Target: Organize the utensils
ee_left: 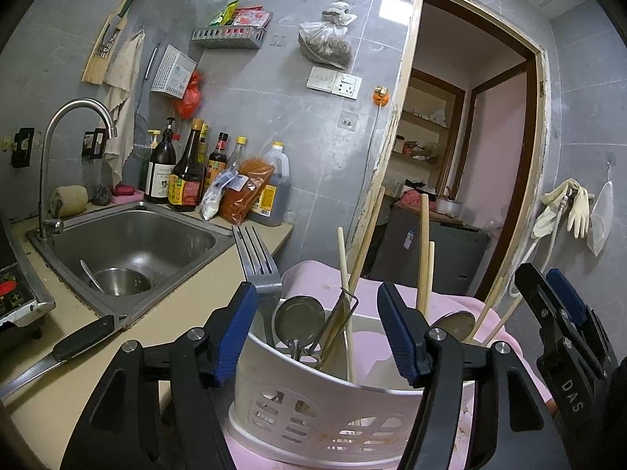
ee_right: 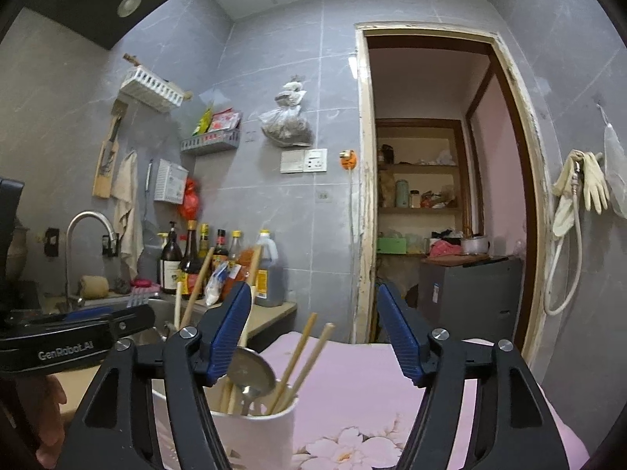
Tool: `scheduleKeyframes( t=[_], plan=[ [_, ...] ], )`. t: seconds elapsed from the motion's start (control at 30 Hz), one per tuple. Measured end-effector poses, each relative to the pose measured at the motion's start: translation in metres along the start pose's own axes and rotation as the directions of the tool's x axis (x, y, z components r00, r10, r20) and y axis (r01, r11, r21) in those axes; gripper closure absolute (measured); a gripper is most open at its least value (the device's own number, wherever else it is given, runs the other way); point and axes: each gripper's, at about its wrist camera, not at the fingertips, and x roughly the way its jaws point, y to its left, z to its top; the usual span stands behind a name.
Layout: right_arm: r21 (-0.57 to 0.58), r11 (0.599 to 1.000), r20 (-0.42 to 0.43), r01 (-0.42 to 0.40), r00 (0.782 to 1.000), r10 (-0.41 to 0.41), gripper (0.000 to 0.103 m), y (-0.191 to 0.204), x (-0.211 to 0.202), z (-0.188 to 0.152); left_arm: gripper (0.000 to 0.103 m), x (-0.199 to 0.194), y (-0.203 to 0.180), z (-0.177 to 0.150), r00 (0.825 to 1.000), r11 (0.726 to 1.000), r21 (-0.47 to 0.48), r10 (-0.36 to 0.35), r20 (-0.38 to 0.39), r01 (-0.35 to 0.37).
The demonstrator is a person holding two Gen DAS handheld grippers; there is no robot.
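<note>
A white slotted utensil holder [ee_left: 313, 415] stands on a pink cloth [ee_left: 305, 274]. It holds a steel fork [ee_left: 256, 262], spoons [ee_left: 299, 319], a wire-handled tool and wooden chopsticks [ee_left: 423, 250]. My left gripper [ee_left: 317, 329] is open and empty, its fingers either side of the holder's top. My right gripper [ee_right: 313, 337] is open and empty just above the holder [ee_right: 254, 438], where chopsticks [ee_right: 301, 356] and a spoon [ee_right: 250, 370] stick up. The right gripper also shows at the right edge of the left wrist view [ee_left: 560, 313].
A steel sink [ee_left: 133, 250] with a faucet [ee_left: 74, 125] and a bowl lies to the left. A black-handled knife [ee_left: 74, 344] lies on the beige counter. Sauce bottles [ee_left: 188, 172] stand behind the sink. An open doorway [ee_left: 462, 156] is behind the holder.
</note>
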Motion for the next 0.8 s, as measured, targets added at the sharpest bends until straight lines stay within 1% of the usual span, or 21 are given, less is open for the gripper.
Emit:
scheduleKeyframes(
  t=[0.07, 0.13, 0.17, 0.23, 0.33, 0.4, 0.47, 0.5, 0.57, 0.67, 0.8],
  plan=[
    [0.006, 1.0, -0.003, 0.011, 1.0, -0.011, 0.031, -0.003, -0.001, 0.0, 0.04, -0.001, 0.0, 0.001, 1.0, 1.0, 0.001, -0.002, 0.006, 0.002],
    [0.011, 1.0, -0.002, 0.021, 1.0, -0.021, 0.027, -0.006, -0.003, 0.0, 0.032, -0.004, -0.002, 0.001, 1.0, 1.0, 0.004, -0.003, 0.018, 0.003],
    [0.012, 1.0, -0.002, 0.025, 1.0, -0.025, 0.025, -0.007, -0.004, 0.0, 0.03, -0.006, -0.003, 0.001, 1.0, 1.0, 0.008, -0.002, 0.028, 0.002],
    [0.02, 0.999, -0.006, 0.036, 0.999, -0.036, 0.023, -0.011, -0.006, 0.0, 0.022, -0.009, -0.005, 0.0, 0.999, 1.0, 0.016, 0.0, 0.046, 0.0],
    [0.039, 0.998, -0.019, 0.046, 0.999, -0.045, 0.019, -0.017, -0.008, 0.001, 0.015, -0.013, -0.01, 0.0, 0.998, 0.999, 0.034, -0.005, 0.06, 0.003],
    [0.048, 0.997, -0.026, 0.052, 0.998, -0.05, 0.016, -0.021, -0.01, 0.001, 0.013, -0.016, -0.015, 0.0, 0.998, 0.999, 0.048, -0.014, 0.065, 0.011],
    [0.058, 0.996, -0.034, 0.061, 0.998, -0.059, 0.009, -0.026, -0.013, 0.001, 0.01, -0.019, -0.018, 0.001, 0.997, 0.998, 0.054, -0.028, 0.068, 0.024],
    [0.063, 0.996, -0.037, 0.064, 0.997, -0.062, 0.009, -0.028, -0.015, 0.002, 0.008, -0.02, -0.02, 0.001, 0.997, 0.998, 0.054, -0.039, 0.069, 0.035],
    [0.072, 0.994, -0.041, 0.077, 0.996, -0.074, 0.003, -0.034, -0.021, 0.003, 0.005, -0.022, -0.025, 0.001, 0.997, 0.997, 0.056, -0.05, 0.066, 0.046],
    [0.083, 0.992, -0.05, 0.095, 0.995, -0.091, 0.0, -0.044, -0.03, 0.004, 0.003, -0.025, -0.031, -0.001, 0.997, 0.996, 0.068, -0.067, 0.041, 0.064],
    [0.083, 0.989, -0.067, 0.126, 0.99, -0.12, 0.0, -0.058, -0.045, 0.007, 0.002, -0.028, -0.041, -0.004, 0.996, 0.994, 0.075, -0.086, 0.012, 0.084]
  ],
)
